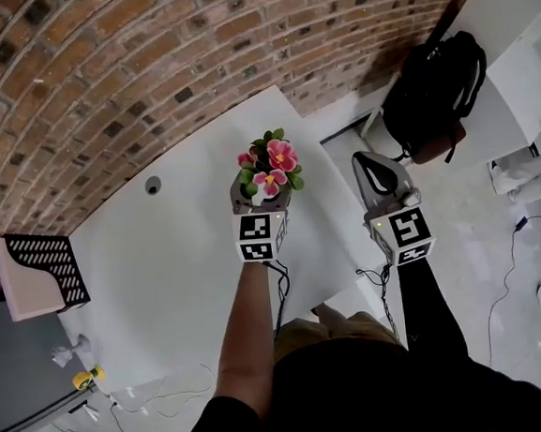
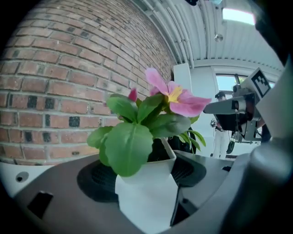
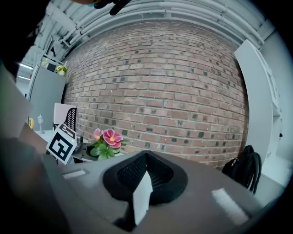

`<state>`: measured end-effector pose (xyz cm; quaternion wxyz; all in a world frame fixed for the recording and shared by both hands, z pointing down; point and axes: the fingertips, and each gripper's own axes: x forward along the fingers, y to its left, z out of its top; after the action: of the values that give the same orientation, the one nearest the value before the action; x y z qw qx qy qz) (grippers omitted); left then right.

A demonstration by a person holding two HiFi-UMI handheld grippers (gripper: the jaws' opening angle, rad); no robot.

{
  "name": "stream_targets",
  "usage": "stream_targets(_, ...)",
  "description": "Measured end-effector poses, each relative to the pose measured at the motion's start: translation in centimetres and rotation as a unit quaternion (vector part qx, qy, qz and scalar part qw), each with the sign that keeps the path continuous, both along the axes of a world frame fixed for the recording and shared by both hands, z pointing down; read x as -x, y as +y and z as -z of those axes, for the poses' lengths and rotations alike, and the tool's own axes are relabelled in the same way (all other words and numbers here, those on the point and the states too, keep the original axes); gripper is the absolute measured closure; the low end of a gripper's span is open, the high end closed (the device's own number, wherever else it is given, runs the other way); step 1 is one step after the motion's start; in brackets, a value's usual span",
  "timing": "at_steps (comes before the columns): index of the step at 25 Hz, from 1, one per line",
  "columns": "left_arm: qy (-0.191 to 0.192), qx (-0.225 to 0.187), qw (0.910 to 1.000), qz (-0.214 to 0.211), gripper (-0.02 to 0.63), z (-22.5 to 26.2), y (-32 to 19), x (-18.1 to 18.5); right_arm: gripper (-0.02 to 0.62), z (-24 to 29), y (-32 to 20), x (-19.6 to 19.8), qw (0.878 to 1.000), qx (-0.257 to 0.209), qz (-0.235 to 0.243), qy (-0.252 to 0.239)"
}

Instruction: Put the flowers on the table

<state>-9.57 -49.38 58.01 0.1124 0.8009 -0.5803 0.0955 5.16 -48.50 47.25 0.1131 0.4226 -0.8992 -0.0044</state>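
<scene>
A small white pot (image 2: 146,194) with pink flowers (image 1: 271,168) and green leaves sits between the jaws of my left gripper (image 1: 255,202), which is shut on the pot. It hangs over the far part of the white table (image 1: 172,275). In the left gripper view a pink bloom (image 2: 176,98) and broad leaves rise above the pot. My right gripper (image 1: 377,175) stands to the right, past the table's edge, shut with nothing in it. From the right gripper view the flowers (image 3: 106,142) appear at the left, in front of the brick wall.
A brick wall (image 1: 97,66) runs behind the table. A black perforated box (image 1: 40,273) stands at the table's left end, near a round cable hole (image 1: 153,185). A black backpack (image 1: 434,93) leans at the right. Cables trail on the floor.
</scene>
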Motion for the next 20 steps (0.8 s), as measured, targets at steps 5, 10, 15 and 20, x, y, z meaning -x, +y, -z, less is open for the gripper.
stream_targets(5,0.006,0.031,0.9994,-0.011,0.264,-4.0,0.5,-1.0,0.594,-0.7,0.2,-0.6,1.0,0.006,-0.004,0.005)
stream_targets(10,0.009,0.062,0.9978,-0.021,0.264,-7.1,1.4,-1.5,0.594,-1.3,0.0,-1.1,1.0,0.011,-0.008,0.008)
stream_targets(15,0.009,0.08,0.9964,-0.026,0.264,-9.1,1.7,-2.0,0.594,-2.3,0.0,-1.4,1.0,0.019,-0.011,0.009)
stream_targets(20,0.002,0.087,0.9958,-0.027,0.264,-10.2,2.1,-2.5,0.594,-2.6,0.0,-1.6,1.0,0.022,-0.013,0.008)
